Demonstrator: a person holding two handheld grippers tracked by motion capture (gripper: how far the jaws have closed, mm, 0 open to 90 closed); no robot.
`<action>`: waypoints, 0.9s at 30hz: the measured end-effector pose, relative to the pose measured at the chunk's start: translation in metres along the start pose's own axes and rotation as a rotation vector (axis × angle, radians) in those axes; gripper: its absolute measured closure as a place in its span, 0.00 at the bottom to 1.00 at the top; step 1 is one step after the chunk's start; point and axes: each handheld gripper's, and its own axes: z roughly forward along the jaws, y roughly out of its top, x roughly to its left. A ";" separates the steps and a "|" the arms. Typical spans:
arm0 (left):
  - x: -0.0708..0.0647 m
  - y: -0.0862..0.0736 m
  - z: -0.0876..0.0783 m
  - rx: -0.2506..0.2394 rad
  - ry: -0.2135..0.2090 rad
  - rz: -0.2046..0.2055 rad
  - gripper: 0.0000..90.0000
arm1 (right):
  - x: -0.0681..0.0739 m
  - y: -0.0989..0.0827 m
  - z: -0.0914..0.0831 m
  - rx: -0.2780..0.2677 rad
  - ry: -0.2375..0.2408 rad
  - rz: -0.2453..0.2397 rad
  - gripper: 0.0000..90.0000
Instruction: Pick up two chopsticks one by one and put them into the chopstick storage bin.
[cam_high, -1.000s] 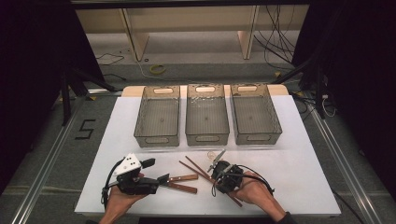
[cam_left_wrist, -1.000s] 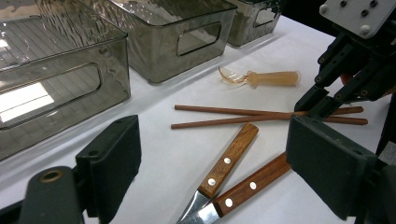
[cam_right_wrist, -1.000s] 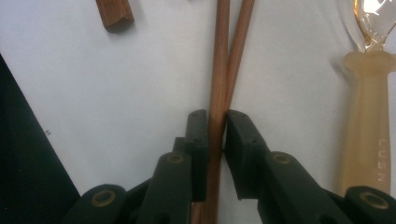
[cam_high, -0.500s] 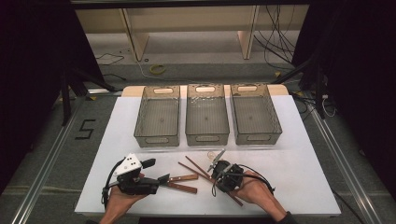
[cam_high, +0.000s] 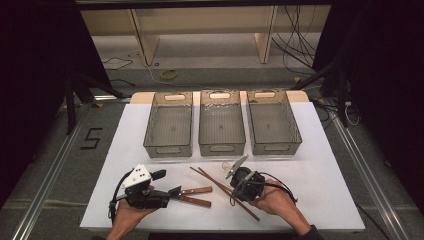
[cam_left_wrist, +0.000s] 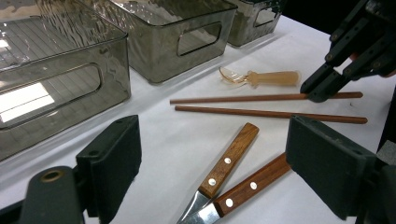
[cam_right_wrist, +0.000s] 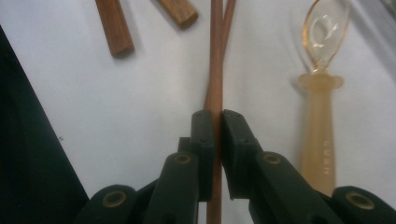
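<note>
On the white surface (cam_high: 320, 150), three smoky translucent bins stand side by side across the upper middle of the high view: a left bin (cam_high: 168, 125), a middle bin (cam_high: 221, 123) and a right bin (cam_high: 272, 121). In the lower left of that view the left gripper (cam_high: 167, 182) lies in the person's left hand (cam_high: 127, 217), its jaws spread wide apart around nothing, with two wooden-handled knives (cam_left_wrist: 236, 175) lying just ahead between them in the left gripper view. Lower centre, the right gripper (cam_right_wrist: 215, 123), held by the right hand (cam_high: 275, 200), has its jaws clamped on one of the two brown chopsticks (cam_right_wrist: 215, 56), which cross near the pinch. A clear amber spoon (cam_right_wrist: 322, 93) lies just beside the chopsticks, at the right of the right gripper view, bowl pointing to the top of the frame.
</note>
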 end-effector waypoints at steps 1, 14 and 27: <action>0.000 0.000 0.000 -0.002 0.000 0.000 0.20 | -0.001 0.000 -0.002 -0.010 -0.001 0.000 0.93; 0.004 0.012 0.002 0.012 -0.036 0.022 0.19 | -0.002 0.008 -0.019 -0.061 0.034 -0.067 0.93; -0.020 0.049 0.041 0.242 -0.200 0.213 0.22 | 0.016 0.019 -0.019 -0.061 0.064 -0.190 0.93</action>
